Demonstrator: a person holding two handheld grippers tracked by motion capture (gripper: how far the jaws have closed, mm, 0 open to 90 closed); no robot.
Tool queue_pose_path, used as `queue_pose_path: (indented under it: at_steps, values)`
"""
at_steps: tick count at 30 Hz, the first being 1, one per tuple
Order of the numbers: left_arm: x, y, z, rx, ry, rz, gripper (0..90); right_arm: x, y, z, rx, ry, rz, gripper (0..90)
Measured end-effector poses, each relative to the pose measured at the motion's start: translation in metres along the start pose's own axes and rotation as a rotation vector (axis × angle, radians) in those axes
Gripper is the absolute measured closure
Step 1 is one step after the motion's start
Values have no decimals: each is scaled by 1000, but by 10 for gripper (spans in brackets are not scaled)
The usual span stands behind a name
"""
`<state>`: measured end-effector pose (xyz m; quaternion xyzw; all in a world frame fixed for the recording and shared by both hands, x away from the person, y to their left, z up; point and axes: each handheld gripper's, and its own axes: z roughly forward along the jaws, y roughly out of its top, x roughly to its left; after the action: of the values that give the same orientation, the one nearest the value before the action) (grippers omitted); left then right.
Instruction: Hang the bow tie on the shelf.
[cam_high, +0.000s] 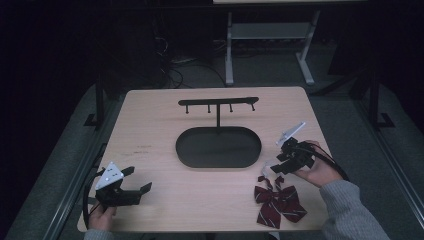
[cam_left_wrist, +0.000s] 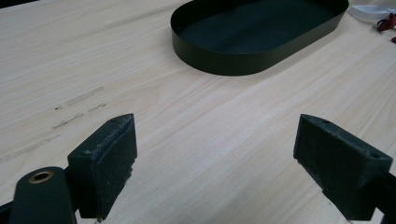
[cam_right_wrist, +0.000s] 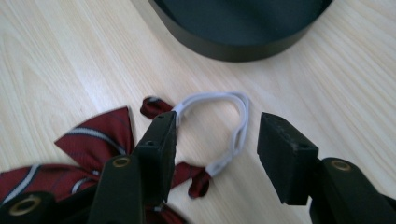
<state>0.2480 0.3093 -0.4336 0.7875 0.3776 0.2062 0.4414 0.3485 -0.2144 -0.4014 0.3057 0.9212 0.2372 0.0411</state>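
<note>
Right gripper view: the right gripper (cam_right_wrist: 212, 140) was seen with jaws apart, nothing clamped; the white elastic loop (cam_right_wrist: 236, 119) lay between them, untouched.
Left gripper (cam_left_wrist: 215, 154): wide open, empty, parked over bare table (cam_left_wrist: 187, 116).
Key relation: the loop was found directly ahead of the right jaws, running away from them towards the oval tray (cam_right_wrist: 243, 28); the right hand (cam_high: 315, 172) was by far the nearer.
Bow tie (cam_high: 279, 199): dark red with pale stripes, lying flat at the table's near right edge, just beside the right gripper.
Background: a black hook stand (cam_high: 218, 104) was noted behind the tray.

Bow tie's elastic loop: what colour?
White elastic loop; clearest in the right gripper view.
</note>
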Motion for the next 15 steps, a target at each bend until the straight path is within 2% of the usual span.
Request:
queue_pose_path:
  at_steps: [3, 4, 15]
  values:
    - [0, 0, 0, 0, 0, 1, 131, -3, 4, 5, 13, 6, 6, 480]
    - [0, 0, 0, -1, 0, 1, 131, -4, 7, 12, 44, 2, 4, 490]
    - [0, 1, 0, 2, -2, 9, 131, -13, 15, 27, 111, -19, 15, 573]
